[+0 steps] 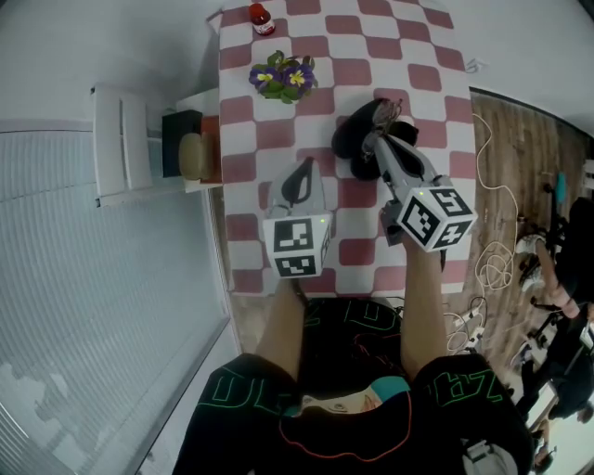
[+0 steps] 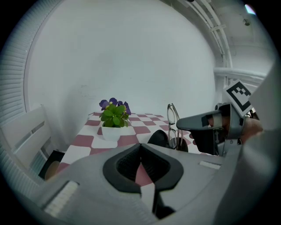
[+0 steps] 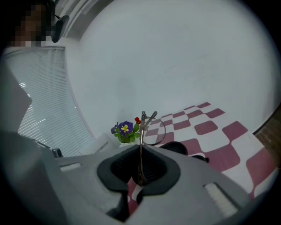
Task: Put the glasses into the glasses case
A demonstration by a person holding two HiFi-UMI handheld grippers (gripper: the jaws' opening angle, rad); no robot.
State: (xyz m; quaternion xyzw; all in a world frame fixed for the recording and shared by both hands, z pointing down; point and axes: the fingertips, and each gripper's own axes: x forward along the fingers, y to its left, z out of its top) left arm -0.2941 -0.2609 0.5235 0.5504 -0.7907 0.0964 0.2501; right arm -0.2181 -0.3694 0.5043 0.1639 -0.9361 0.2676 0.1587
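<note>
Head view is showing one checkered table [image 1: 371,56]. On it are lying one glasses case [image 1: 345,139], black and open, one flower pot [image 1: 283,77] with purple flowers, and one small red bottle [image 1: 261,19] at the far edge. One pair of glasses [image 1: 390,113] is standing upright just over the case; I cannot tell whether they are touching it. The right gripper [image 1: 379,139] is pinching the thin temple of the glasses between its closed jaws. The left gripper [image 1: 299,181] is hovering beside it, with its jaws pressed together on nothing. Green print on the person's black shirt [image 1: 445,408] is too bent to read.
</note>
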